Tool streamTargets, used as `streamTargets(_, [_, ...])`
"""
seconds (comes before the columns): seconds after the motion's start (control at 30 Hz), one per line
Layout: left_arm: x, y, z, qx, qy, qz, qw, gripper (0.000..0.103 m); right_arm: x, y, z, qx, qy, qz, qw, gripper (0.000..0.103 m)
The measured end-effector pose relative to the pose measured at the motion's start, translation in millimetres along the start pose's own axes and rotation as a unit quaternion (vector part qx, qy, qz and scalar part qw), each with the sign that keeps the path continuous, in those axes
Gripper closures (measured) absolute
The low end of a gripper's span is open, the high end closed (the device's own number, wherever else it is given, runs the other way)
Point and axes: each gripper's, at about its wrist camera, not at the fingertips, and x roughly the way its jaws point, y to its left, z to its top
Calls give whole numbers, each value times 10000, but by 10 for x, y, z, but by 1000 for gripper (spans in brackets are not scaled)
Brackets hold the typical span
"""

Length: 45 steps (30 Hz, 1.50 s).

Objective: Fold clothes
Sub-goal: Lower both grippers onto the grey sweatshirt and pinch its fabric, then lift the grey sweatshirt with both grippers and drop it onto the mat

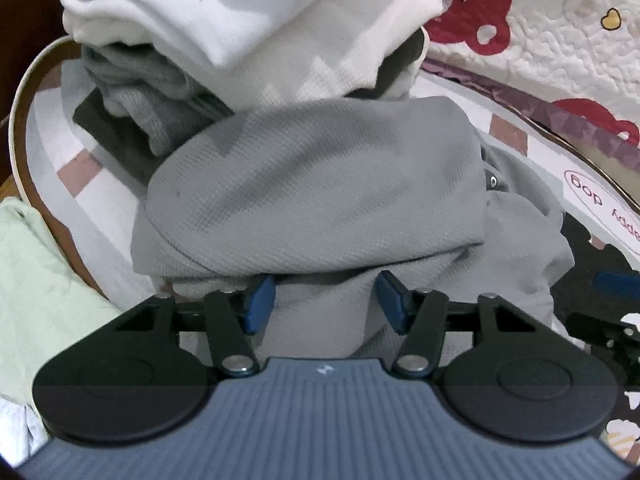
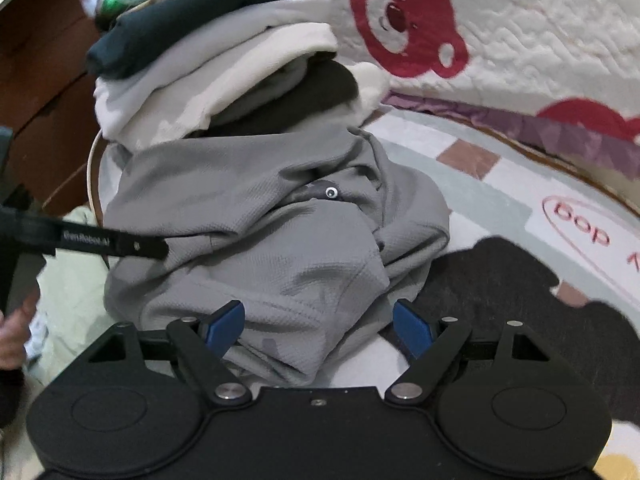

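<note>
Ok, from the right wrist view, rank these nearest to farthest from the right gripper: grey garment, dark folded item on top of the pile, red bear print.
1. Grey garment: directly ahead of the right gripper, its hem between the open fingers.
2. Dark folded item: atop the pile, ahead and left.
3. Red bear print: on the quilt behind the pile, ahead and right.

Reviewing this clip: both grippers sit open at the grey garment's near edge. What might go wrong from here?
1. The grey garment is bunched, so closing the right gripper or left gripper may pinch several layers and set a crooked fold.
2. The stack of folded clothes leans right behind it; pushing the garment back might topple it.
</note>
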Motion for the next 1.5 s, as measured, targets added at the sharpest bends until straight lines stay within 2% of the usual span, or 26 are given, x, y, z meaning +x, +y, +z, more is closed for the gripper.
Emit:
streamTargets(0.03, [12, 10, 1, 0, 12, -45, 10000, 39, 4, -6, 11, -30, -17, 23, 10000, 18])
streamTargets(0.1, [63, 18, -7, -6, 79, -52, 10000, 27, 37, -41, 43, -14, -32, 62, 10000, 18])
streamTargets(0.17, [135, -8, -7, 32, 154, 22, 9999, 25, 124, -129, 86, 121, -58, 84, 9999, 18])
streamTargets(0.27, [257, -97, -33, 287, 302, 64, 9991, 10, 318, -381, 158, 942, -5, 109, 9955, 18])
streamTargets(0.37, [330, -157, -79, 415, 281, 104, 9987, 9, 499, -663, 156, 1981, -77, 397, 9793, 18])
streamTargets(0.43, [350, -166, -101, 398, 194, 80, 9990, 20, 653, -752, 138, 2270, -51, 530, 9724, 18])
streamTargets(0.47, [345, -166, -103, 384, 144, 79, 9991, 42, 755, -775, 133, 2320, -12, 569, 9711, 18])
streamTargets(0.5, [316, -160, -90, 363, 86, 91, 9993, 59, 853, -782, 131, 2307, -6, 596, 9712, 17])
streamTargets(0.53, [288, -153, -77, 342, 27, 104, 9994, 66, 910, -771, 131, 2229, -98, 644, 9727, 21])
streamTargets(0.57, [260, -147, -65, 321, -32, 117, 9994, 87, 929, -757, 142, 2121, -269, 806, 9735, 53])
streamTargets(0.6, [226, -141, -55, 309, -100, 138, 9994, 95, 916, -744, 172, 2042, -379, 1021, 9729, 71])
streamTargets(0.63, [186, -137, -49, 310, -182, 170, 9992, 95, 894, -731, 207, 1975, -457, 1241, 9714, 81])
streamTargets(0.73, [62, -227, -54, 477, -445, 206, 9977, 97, 562, -586, 265, 1374, -921, 1368, 9767, 87])
streamTargets(0.8, [-24, -319, -59, 622, -621, 193, 9959, 97, 313, -499, 264, 981, -1129, 1232, 9811, 90])
streamTargets(0.9, [-186, -534, -44, 816, -891, -105, 9926, 98, -76, -437, 217, 651, -1456, 1068, 9814, 91])
streamTargets(1.03, [-441, -895, -85, 1274, -1319, -434, 9821, 98, -529, -544, 132, 647, -1846, 667, 9784, 92])
streamTargets(1.23, [-589, -1546, -11, 1664, -1201, -1083, 9727, 98, -1208, -724, 4, 635, -2412, -21, 9684, 92])
streamTargets(1.3, [-783, -1803, 56, 1889, -1365, -1230, 9646, 98, -1508, -763, -19, 578, -2623, -367, 9626, 92])
streamTargets(1.37, [-999, -2050, 184, 2103, -1705, -1291, 9540, 98, -1832, -781, -45, 513, -2832, -689, 9552, 92])
streamTargets(1.43, [-1153, -2182, 253, 2148, -1909, -1457, 9467, 98, -2156, -798, -71, 448, -3037, -1009, 9463, 92])
streamTargets(1.5, [-1287, -2270, 291, 2136, -2051, -1663, 9405, 96, -2394, -818, -153, 365, -3012, -1419, 9422, 92])
